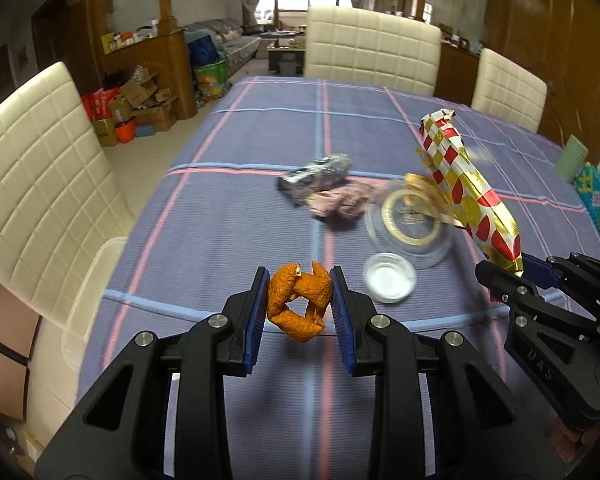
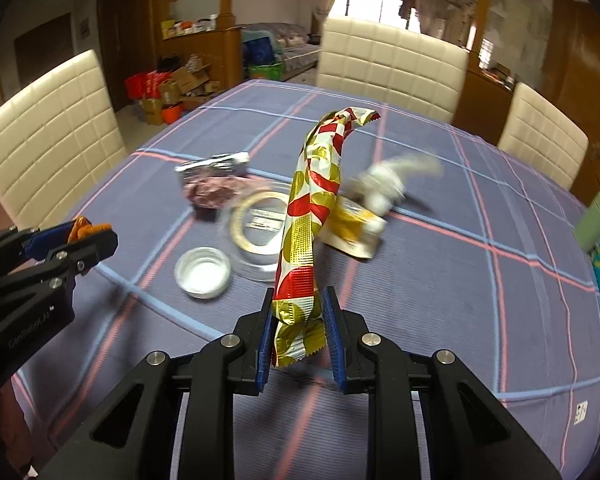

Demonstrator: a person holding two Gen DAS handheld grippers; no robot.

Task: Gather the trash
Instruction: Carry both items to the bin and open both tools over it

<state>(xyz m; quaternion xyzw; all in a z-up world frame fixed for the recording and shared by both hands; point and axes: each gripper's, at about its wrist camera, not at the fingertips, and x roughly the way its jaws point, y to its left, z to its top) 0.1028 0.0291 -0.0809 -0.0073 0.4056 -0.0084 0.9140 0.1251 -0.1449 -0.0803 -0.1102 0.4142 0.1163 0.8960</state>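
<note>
My left claw pinches a curled orange peel; my right claw grips a long red-and-gold checked foil wrapper above the plaid-clothed surface.

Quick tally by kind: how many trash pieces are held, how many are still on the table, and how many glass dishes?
Trash held: 2 – orange peel in the left gripper, red-and-gold wrapper in the right gripper
Trash on the table: 4 – silver foil bag, pink crumpled wrapper, gold packet, white crumpled tissue
Glass dishes: 2 – small glass dish, large glass dish
Total: 8
</note>
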